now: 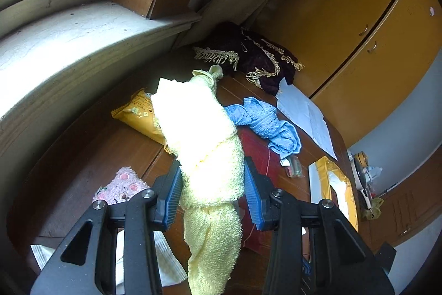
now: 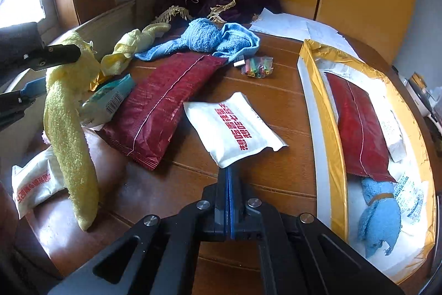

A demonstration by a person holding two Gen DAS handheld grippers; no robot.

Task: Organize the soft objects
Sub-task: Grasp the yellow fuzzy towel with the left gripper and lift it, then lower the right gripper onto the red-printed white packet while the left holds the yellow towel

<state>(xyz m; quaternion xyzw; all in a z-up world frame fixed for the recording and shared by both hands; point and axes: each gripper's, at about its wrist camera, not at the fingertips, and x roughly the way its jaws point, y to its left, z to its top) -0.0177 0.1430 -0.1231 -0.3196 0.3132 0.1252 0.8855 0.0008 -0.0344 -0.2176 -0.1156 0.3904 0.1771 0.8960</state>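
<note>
My left gripper (image 1: 212,165) is shut on a pale yellow towel (image 1: 207,143), which hangs in a long roll above the wooden table (image 2: 276,107). The right wrist view shows that towel (image 2: 69,129) dangling at the far left with its lower end touching the table. My right gripper (image 2: 228,173) is shut on the corner of a white packet with red lettering (image 2: 234,129), held just above the table's middle. A blue towel (image 2: 204,38) and a second yellow towel (image 2: 132,46) lie crumpled at the back. Another blue towel (image 2: 378,214) lies in the yellow-rimmed box (image 2: 326,112) on the right.
A dark red packet (image 2: 163,98), a teal packet (image 2: 110,98), another white packet (image 2: 33,184) and a small bag of coloured bits (image 2: 257,67) lie on the table. A fringed maroon cloth (image 2: 221,2) and paper sheets (image 2: 290,24) sit at the back. A pink knitted item (image 1: 124,184) lies left.
</note>
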